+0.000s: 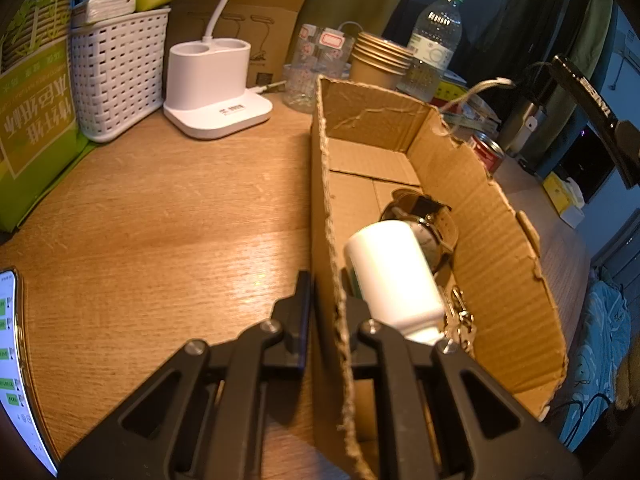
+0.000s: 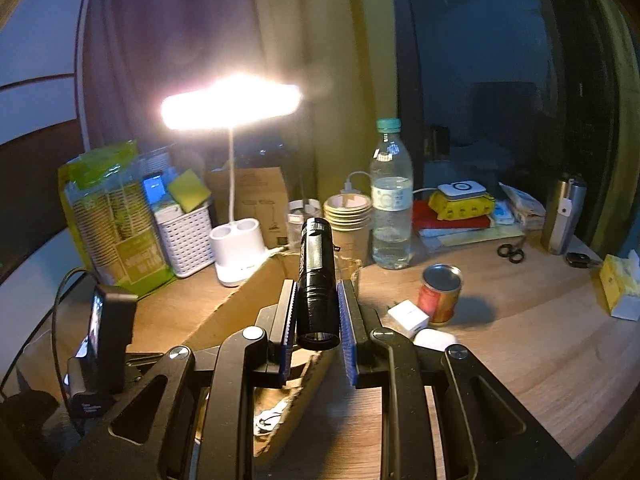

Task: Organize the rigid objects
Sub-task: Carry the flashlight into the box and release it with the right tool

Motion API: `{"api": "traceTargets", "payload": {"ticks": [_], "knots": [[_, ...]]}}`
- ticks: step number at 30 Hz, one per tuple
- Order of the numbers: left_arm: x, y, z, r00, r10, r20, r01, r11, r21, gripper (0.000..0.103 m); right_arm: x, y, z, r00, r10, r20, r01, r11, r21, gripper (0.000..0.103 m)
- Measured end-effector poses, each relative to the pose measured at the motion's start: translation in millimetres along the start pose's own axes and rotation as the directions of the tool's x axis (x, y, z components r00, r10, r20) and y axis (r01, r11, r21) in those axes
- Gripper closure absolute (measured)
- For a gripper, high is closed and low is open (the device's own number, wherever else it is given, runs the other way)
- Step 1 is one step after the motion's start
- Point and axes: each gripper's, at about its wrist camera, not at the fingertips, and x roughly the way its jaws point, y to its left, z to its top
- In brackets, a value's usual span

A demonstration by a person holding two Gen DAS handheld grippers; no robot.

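Observation:
An open cardboard box lies on the wooden desk. Inside it are a white bottle, a wristwatch and a bunch of keys. My left gripper straddles the box's left wall, one finger outside, one inside; the jaws are closed on that wall. My right gripper is shut on a black flashlight and holds it upright above the box's edge. On the desk to the right stand a red tin can, a small white box and a white earbud case.
A white lamp base, a white basket, a green package, a glass jar, paper cups and a water bottle line the back. A phone lies at the left. Scissors and a steel flask stand at the right.

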Motion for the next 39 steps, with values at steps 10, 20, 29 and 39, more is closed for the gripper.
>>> {"api": "traceTargets", "payload": {"ticks": [10, 20, 29, 39], "knots": [[0, 0, 0, 1.000, 0.000, 0.000, 0.000, 1.000, 0.000, 0.094, 28, 9, -22, 0.995, 0.043, -0.088, -0.042, 0.999, 0.008, 0.081], [0, 0, 0, 1.000, 0.000, 0.000, 0.000, 1.000, 0.000, 0.094, 52, 15, -53, 0.981, 0.049, -0.188, -0.039, 0.998, 0.058, 0.081], [0, 0, 0, 1.000, 0.000, 0.001, 0.000, 1.000, 0.001, 0.094, 56, 20, -55, 0.980, 0.014, -0.199, -0.007, 0.999, 0.034, 0.081], [1, 0, 1, 1.000, -0.001, 0.001, 0.001, 1.000, 0.001, 0.094, 46, 33, -62, 0.977, 0.008, -0.214, -0.014, 1.000, -0.028, 0.079]]}}
